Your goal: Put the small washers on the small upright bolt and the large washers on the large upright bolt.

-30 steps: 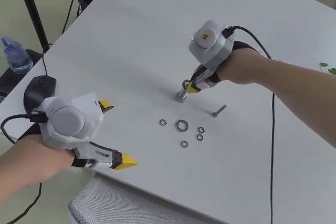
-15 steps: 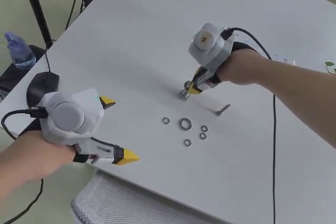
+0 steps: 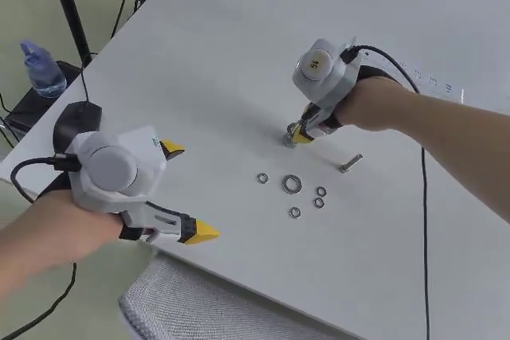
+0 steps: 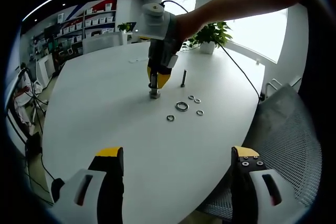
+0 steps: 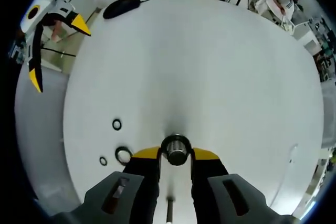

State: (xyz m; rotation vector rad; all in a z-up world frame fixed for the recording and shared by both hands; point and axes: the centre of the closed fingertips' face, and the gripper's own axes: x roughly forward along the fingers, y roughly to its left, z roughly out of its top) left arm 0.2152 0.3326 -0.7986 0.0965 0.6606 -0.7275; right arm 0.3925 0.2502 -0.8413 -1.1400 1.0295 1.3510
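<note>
Large bolt (image 3: pixel 289 136) stays upright, pinched in right gripper's (image 5: pixel 176 153) jaws; left gripper's (image 4: pixel 177 155) jaws stay spread; washers (image 3: pixel 292 184) unmoved, no threading begun.

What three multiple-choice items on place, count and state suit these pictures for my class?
1. Where is the large bolt? A in the right hand-held gripper B on a shelf C in a box
2. How many loose washers lie on the table? A three B five C eight
3. The left hand-held gripper is A open B shut on a washer C shut on a bolt
Key: 1 A, jaws clamp it; 2 B, four small, one large; 3 A, jaws apart, empty.
</note>
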